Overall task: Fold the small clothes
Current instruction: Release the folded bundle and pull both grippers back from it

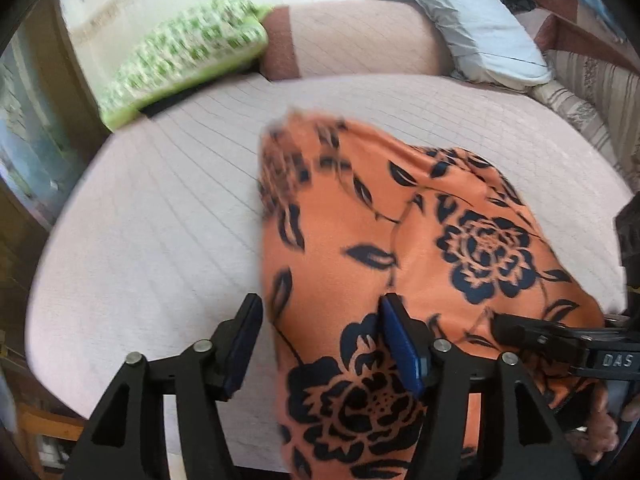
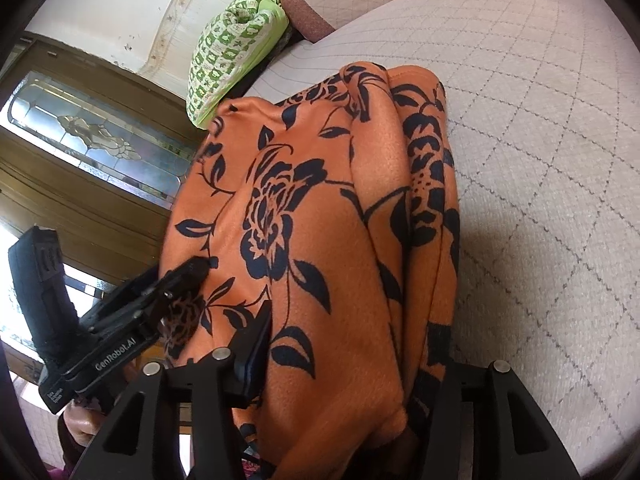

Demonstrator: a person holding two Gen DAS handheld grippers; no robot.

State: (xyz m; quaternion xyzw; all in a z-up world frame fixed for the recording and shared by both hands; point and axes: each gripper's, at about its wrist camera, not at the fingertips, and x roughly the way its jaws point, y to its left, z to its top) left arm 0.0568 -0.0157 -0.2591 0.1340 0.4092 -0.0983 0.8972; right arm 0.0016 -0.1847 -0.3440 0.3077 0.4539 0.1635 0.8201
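An orange garment with a black flower print (image 1: 420,240) hangs bunched above a pale quilted bed (image 1: 160,220). My left gripper (image 1: 320,344) has its jaws apart; the cloth's left edge drapes between them and over the right finger (image 1: 400,344). The right gripper (image 1: 520,332) comes in from the right edge and pinches the cloth. In the right wrist view the garment (image 2: 320,220) fills the middle and drapes between my right gripper's fingers (image 2: 256,356), hiding the right one. The left gripper (image 2: 188,276) shows at lower left, touching the cloth's edge.
A green patterned pillow (image 1: 188,52) lies at the bed's far left corner, also in the right wrist view (image 2: 228,56). A grey-white pillow (image 1: 472,20) sits at the far right. A wooden cabinet with a glass door (image 2: 88,136) stands left of the bed.
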